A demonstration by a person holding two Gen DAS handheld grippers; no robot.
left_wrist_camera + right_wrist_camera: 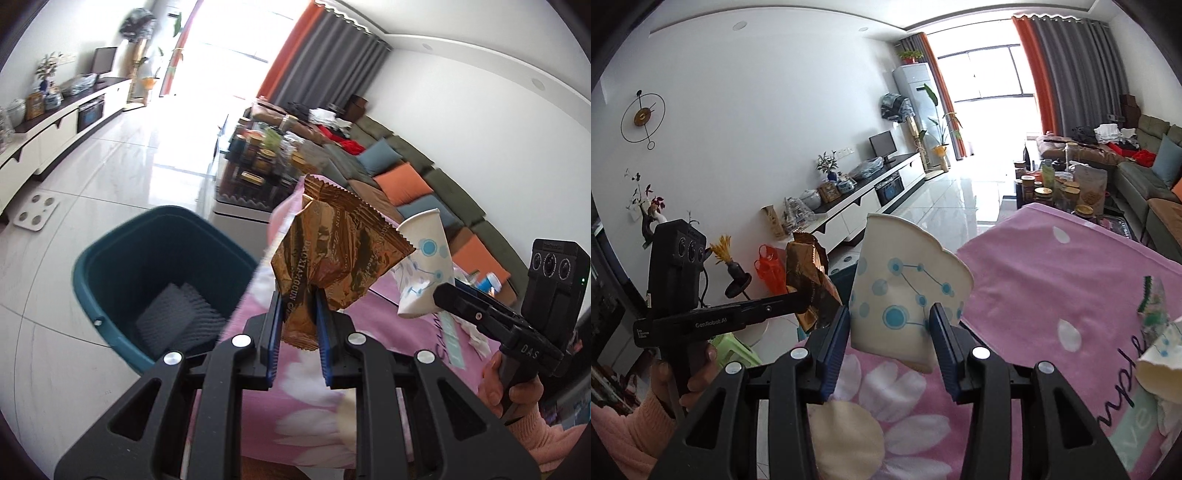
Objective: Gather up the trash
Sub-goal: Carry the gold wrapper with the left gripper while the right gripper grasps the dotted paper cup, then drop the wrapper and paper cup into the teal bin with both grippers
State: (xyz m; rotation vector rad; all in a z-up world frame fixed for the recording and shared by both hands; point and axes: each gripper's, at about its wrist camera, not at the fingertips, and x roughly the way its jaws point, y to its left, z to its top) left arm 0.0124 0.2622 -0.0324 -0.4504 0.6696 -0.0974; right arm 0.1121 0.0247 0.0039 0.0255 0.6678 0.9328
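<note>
Crinkled gold snack wrapper (332,258), clamped in left gripper (299,314); dented white dotted paper cup (905,295), clamped in right gripper (890,332); cup's base hidden.

black tool (299,314) with blue pads, silver screws; pink knit sleeve (546,443).

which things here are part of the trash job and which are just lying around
Part of the job:
- gold wrapper, gripped in the left tool
- crushed paper cup, gripped in the right tool
- teal bin
- torn cup scrap on the pink cloth

Just lying about:
- jars
- sofa cushions
- wall clock
</note>
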